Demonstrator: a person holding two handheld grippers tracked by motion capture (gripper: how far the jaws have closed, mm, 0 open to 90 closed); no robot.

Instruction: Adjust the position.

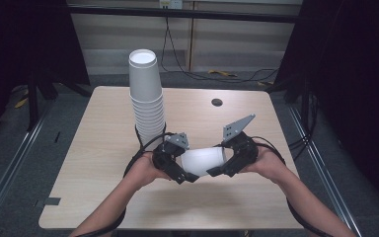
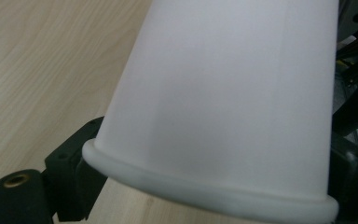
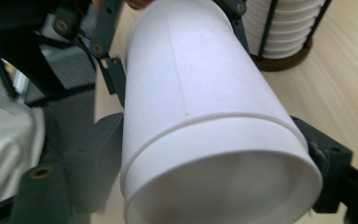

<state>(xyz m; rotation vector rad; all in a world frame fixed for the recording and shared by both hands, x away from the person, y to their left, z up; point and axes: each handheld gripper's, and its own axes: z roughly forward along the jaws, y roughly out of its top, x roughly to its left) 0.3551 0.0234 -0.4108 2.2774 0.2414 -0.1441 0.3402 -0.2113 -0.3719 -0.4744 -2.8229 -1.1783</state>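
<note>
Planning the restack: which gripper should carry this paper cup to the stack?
Left, probably: the left gripper holds the white paper cup by its rim end right beside the tall stack of white paper cups; the right gripper sits farther off.

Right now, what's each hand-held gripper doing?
Left hand-held gripper: shut on the rim end of the white paper cup.
Right hand-held gripper: shut on the same cup's base end.

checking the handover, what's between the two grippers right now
A single white paper cup lies sideways between the left gripper and the right gripper, each clamping one end, seen in the high view.
</note>
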